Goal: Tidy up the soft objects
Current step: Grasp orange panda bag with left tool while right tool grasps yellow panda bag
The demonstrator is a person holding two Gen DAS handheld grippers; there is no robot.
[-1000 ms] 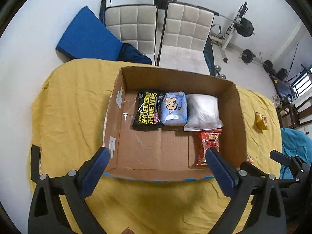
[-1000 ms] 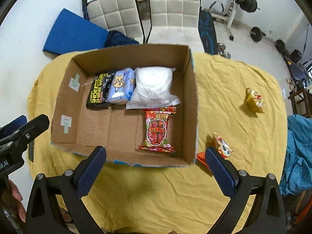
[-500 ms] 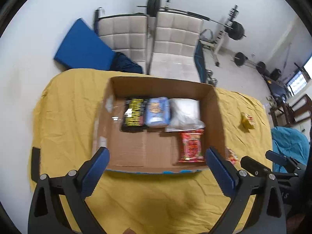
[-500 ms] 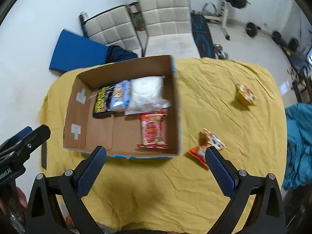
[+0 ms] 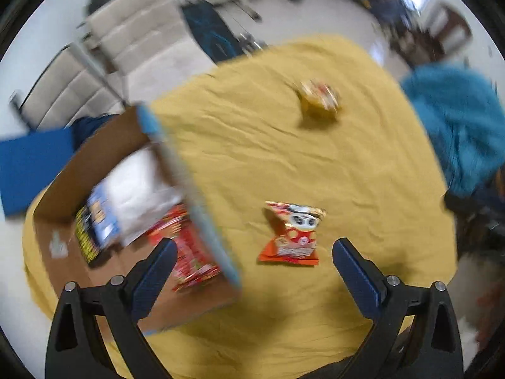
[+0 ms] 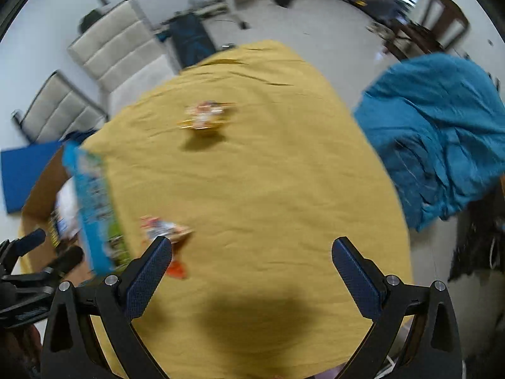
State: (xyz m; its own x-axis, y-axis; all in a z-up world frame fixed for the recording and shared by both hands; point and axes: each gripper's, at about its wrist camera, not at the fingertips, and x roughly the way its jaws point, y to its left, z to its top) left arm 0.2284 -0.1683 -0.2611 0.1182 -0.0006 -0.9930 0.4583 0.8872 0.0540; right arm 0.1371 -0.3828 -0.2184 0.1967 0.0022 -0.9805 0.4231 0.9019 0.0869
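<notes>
An orange-red snack packet (image 5: 292,235) lies on the yellow cloth, just ahead of my open, empty left gripper (image 5: 252,271). It also shows in the right wrist view (image 6: 164,232), by the left finger of my open, empty right gripper (image 6: 251,271). A yellow snack packet (image 5: 320,99) lies farther off; it shows in the right wrist view too (image 6: 206,117). The cardboard box (image 5: 202,218) on the left holds a red packet (image 5: 189,252), a white pouch (image 5: 139,186), a blue pack (image 5: 101,218) and a black-yellow pack (image 5: 83,240).
The yellow-clothed table (image 6: 268,189) drops off at its right edge. A teal cloth (image 6: 442,139) hangs over something to the right. Two white chairs (image 6: 104,60) and gym gear stand behind. The left gripper shows at the right wrist view's left edge (image 6: 31,259).
Both grippers have swung to the right, away from the box. The loose packets on the cloth now lie ahead of them. Both stay open.
</notes>
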